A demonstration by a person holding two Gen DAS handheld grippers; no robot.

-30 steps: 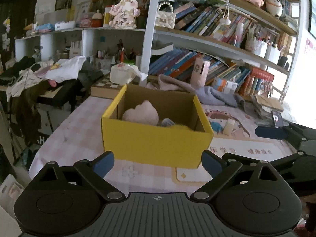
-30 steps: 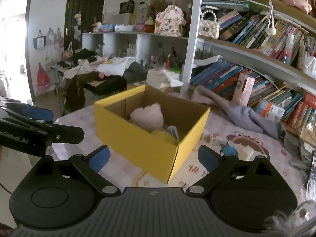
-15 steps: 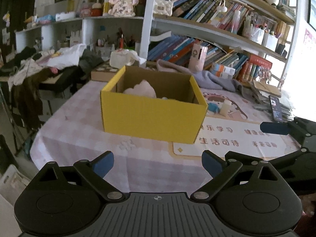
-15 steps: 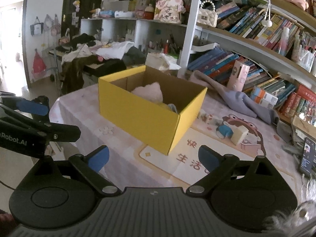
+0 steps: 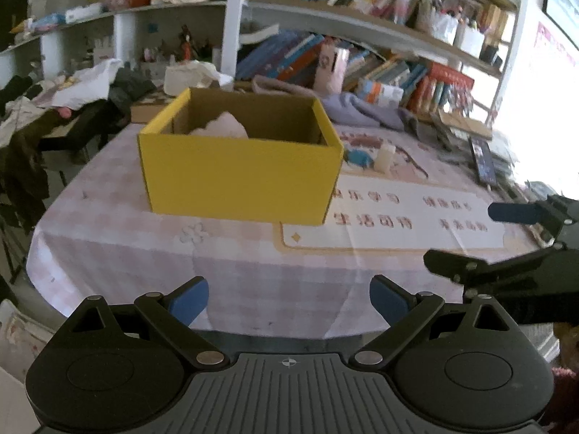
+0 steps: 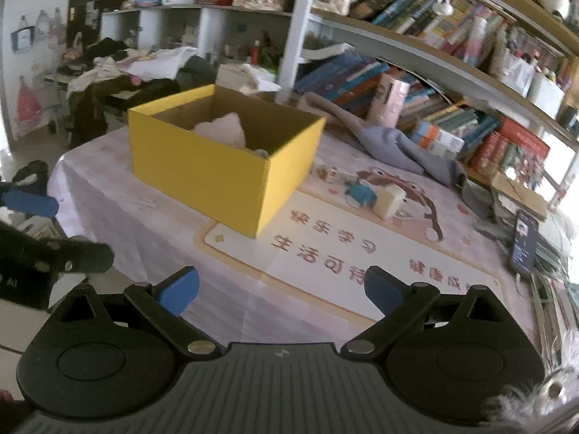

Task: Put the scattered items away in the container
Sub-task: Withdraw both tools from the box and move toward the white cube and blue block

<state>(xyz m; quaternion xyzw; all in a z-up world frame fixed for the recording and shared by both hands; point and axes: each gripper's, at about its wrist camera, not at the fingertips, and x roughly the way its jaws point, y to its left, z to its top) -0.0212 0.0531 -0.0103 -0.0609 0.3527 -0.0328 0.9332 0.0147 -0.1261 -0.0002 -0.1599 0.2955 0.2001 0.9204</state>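
A yellow cardboard box stands open on the pink checked tablecloth, with a pale pink plush inside. To its right on a printed mat lie a small blue item and a cream block. My left gripper hangs open and empty by the table's near edge, well short of the box. My right gripper is likewise open and empty over the near edge of the mat.
A grey cloth drapes behind the mat. A phone lies at the right edge. Crowded bookshelves back the table. Clothes pile on a stand to the left. The mat has bare room in front.
Both grippers have pulled back from the box toward the table's near edge; the box looks smaller and farther. Both stayed open and empty.
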